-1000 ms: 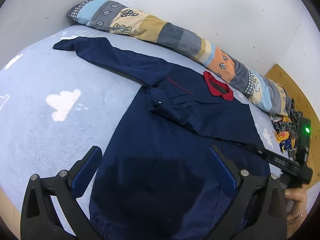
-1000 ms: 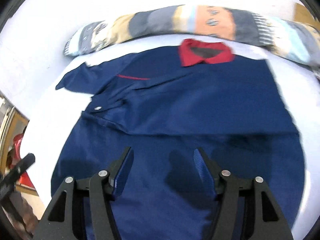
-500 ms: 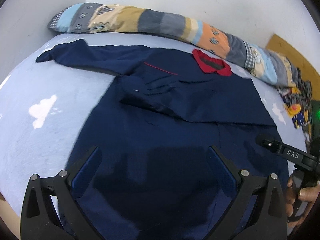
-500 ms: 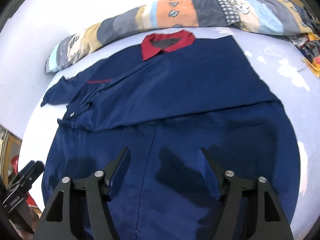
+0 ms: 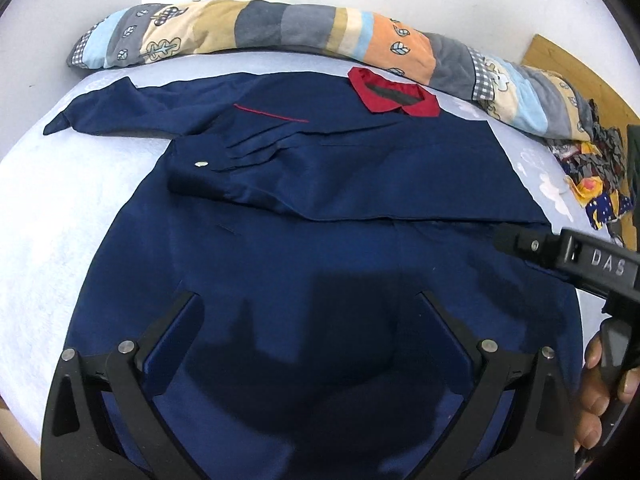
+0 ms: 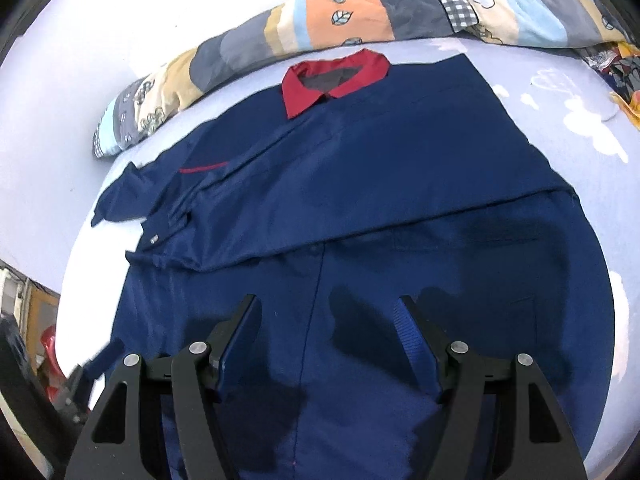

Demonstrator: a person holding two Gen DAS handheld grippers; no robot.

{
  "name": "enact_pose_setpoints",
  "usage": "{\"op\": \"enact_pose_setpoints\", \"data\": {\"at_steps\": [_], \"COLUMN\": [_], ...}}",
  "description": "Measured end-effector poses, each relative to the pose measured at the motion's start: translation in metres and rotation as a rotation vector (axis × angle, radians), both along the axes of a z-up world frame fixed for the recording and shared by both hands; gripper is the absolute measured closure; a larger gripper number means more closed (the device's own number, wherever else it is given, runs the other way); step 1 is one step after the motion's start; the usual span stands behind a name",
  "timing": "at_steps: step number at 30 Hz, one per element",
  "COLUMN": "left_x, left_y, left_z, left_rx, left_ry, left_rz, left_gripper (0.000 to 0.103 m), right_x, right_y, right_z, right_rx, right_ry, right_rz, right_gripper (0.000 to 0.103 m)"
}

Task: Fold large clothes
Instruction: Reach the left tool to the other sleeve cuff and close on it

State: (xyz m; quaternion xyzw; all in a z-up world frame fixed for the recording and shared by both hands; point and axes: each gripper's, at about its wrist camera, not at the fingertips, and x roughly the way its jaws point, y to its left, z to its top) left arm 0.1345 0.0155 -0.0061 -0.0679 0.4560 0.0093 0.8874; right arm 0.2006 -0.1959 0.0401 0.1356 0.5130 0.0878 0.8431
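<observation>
Both my grippers have swung to face the navy coat (image 5: 320,208) squarely. It lies flat on the pale blue bed (image 5: 60,208), red collar (image 5: 394,94) far, one sleeve (image 5: 304,176) folded across, perhaps slightly creased. My left gripper (image 5: 308,308) and right gripper (image 6: 328,312) hover open, empty.

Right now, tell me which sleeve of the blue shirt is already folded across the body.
The sleeve with the cuff button, lying across the shirt below the red collar. The other sleeve stretches sideways onto the bed.
</observation>
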Motion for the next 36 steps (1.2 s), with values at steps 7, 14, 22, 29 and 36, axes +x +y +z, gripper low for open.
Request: {"op": "enact_pose_setpoints", "data": {"at_steps": [7,14,22,29,36], "left_x": [-0.012,-0.018,-0.011,0.031,0.086], "left_y": [0.011,0.076,0.175,0.28,0.368], "left_z": [0.012,0.052,0.088,0.087,0.046], "left_rx": [0.008,-0.042,-0.156,-0.322,-0.554], "left_ry": [-0.036,-0.069,-0.102,-0.102,-0.134], "left_rz": [0.059,0.192,0.349,0.47,0.592], "left_gripper": [0.0,0.0,0.0,0.0,0.0], "right_x": [0.003,0.003,0.004,0.006,0.012], "right_y": [-0.008,-0.008,-0.016,-0.014,0.005], "right_z": [0.0,0.01,0.013,0.009,0.001], "right_rx": [0.042,0.05,0.062,0.033,-0.018], "right_ry": [0.017,-0.014,-0.02,-0.02,-0.006], "right_rz": [-0.045,-0.045,-0.067,-0.052,-0.007], "right_gripper": [0.032,0.032,0.032,0.032,0.032]}}
